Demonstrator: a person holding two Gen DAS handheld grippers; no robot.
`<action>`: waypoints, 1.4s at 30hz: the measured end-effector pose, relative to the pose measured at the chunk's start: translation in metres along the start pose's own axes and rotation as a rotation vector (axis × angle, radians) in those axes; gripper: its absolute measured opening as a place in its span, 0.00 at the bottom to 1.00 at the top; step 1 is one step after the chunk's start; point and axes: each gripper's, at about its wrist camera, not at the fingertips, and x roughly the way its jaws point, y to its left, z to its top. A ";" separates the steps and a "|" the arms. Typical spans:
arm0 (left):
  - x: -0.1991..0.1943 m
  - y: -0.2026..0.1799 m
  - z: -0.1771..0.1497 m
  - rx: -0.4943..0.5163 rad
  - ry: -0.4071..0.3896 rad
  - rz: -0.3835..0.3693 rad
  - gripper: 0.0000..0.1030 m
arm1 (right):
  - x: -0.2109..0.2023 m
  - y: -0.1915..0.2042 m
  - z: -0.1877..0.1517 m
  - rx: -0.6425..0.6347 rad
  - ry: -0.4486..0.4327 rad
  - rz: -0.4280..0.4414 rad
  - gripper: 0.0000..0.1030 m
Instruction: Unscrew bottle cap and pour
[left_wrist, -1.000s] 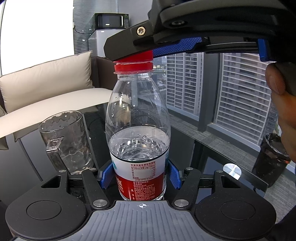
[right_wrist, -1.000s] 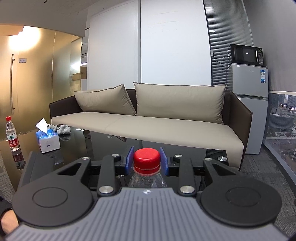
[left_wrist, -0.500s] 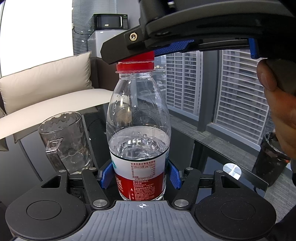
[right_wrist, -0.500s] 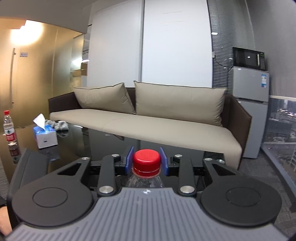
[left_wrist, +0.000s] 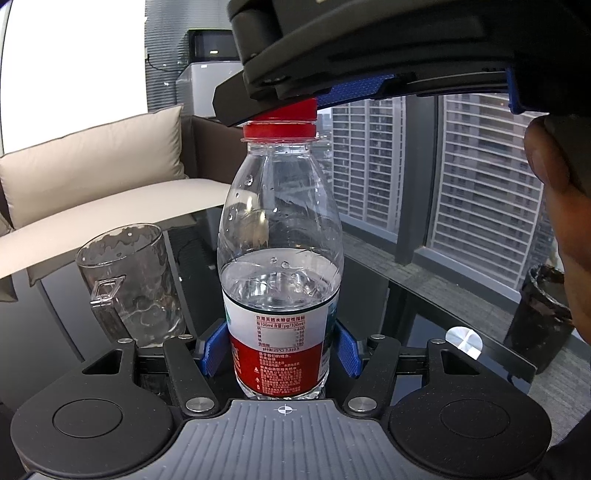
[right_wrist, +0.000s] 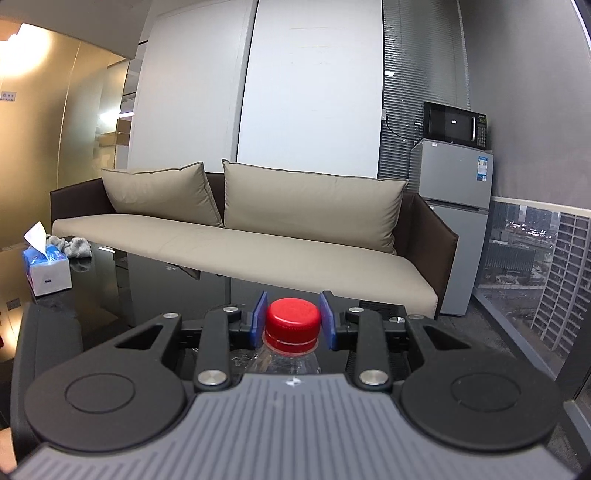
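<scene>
While the red cap (right_wrist: 293, 318) sits on the neck of the bottle (left_wrist: 279, 258), we judge ourselves to be in the unscrewing step, with nothing poured from this bottle yet. Our left gripper (left_wrist: 279, 351) has its blue pads clamped on the labelled lower body of the bottle, holding it upright just over the dark glass table (left_wrist: 417, 299). Our right gripper (right_wrist: 293, 320) comes in from above and across, its pads closed tight on either side of the cap. Whether the cap has loosened at all we cannot tell; it looks seated down on its red collar ring. Water fills the bottle to about half its height. The glass mug (left_wrist: 129, 284) stands to the left of the bottle, near but apart from it, and looks nearly empty, with only a trace at the bottom. What we reckon remains: finish turning the cap off, lift it clear, then tip the bottle over the mug
</scene>
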 end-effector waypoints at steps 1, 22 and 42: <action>0.000 -0.001 0.000 0.008 -0.005 0.004 0.56 | 0.000 -0.001 0.000 0.004 0.000 0.002 0.32; 0.004 -0.003 0.005 -0.008 -0.023 0.001 0.55 | 0.002 -0.001 0.004 0.034 0.006 0.024 0.39; 0.007 -0.003 0.002 -0.009 -0.026 -0.008 0.55 | 0.003 -0.015 -0.002 -0.011 -0.025 0.151 0.31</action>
